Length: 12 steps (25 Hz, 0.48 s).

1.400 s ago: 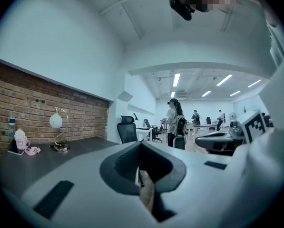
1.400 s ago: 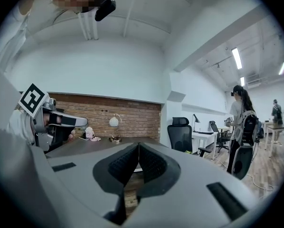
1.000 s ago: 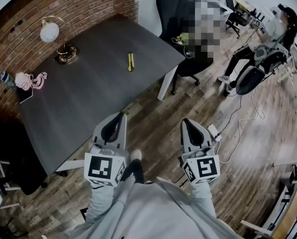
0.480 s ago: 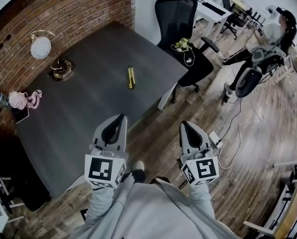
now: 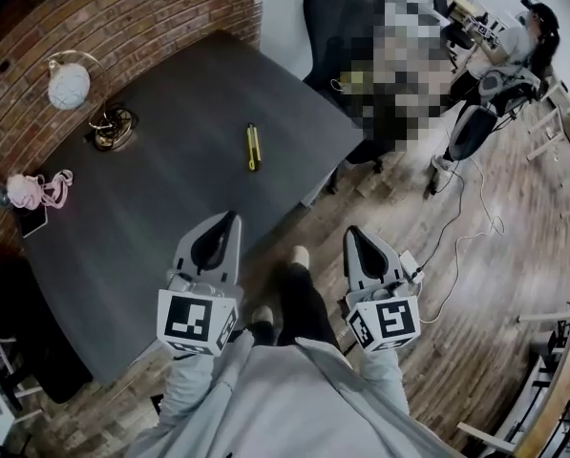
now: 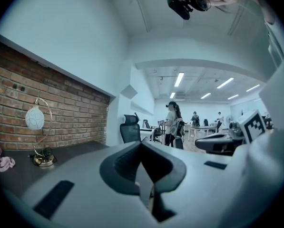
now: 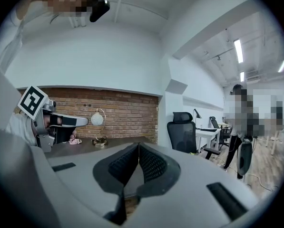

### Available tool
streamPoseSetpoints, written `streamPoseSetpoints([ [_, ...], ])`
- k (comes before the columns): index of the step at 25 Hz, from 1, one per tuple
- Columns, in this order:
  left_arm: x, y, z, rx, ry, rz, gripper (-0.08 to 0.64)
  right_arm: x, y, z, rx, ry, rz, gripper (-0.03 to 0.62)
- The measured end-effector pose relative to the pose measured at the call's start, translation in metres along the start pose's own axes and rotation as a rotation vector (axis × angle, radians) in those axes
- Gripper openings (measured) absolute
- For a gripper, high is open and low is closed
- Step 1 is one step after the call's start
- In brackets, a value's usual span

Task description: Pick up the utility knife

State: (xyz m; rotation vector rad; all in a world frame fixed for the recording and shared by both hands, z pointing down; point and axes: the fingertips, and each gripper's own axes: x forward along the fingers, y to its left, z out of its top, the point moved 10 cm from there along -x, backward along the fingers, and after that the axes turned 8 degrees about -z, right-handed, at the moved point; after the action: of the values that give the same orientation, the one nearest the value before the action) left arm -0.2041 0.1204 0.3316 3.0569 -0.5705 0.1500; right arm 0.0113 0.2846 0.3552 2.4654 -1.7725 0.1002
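A yellow and black utility knife [image 5: 253,147] lies on the dark grey table [image 5: 151,208], towards its far right part. My left gripper [image 5: 229,219] hangs over the table's near right edge, well short of the knife, with its jaws shut on nothing. My right gripper [image 5: 352,233] is held over the wooden floor to the right of the table, its jaws also shut and empty. In the left gripper view the jaw tips [image 6: 141,144] meet; in the right gripper view they meet too [image 7: 138,145]. The knife is hidden in both gripper views.
A globe lamp on a brass base [image 5: 103,122] stands at the table's far left, with a pink cloth [image 5: 31,189] and a dark tablet near the brick wall. A black office chair [image 5: 351,27] stands beyond the table. A white cable [image 5: 456,227] lies on the floor.
The table and knife have slid nearer in the head view as the person walked up. Both grippers came forward with the body; the left one now overlaps the table's edge.
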Motion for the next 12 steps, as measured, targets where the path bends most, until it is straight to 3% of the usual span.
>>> streamPoseSetpoints([
  [7,0.051,0.032,0.0,0.0,0.01,0.059,0.018,0.077,-0.023,0.003,-0.005,-0.002,0.068,0.018],
  [12,0.097,0.063,0.003,-0.014,0.014,0.149,0.018,0.158,-0.042,0.01,-0.02,-0.004,0.167,0.018],
])
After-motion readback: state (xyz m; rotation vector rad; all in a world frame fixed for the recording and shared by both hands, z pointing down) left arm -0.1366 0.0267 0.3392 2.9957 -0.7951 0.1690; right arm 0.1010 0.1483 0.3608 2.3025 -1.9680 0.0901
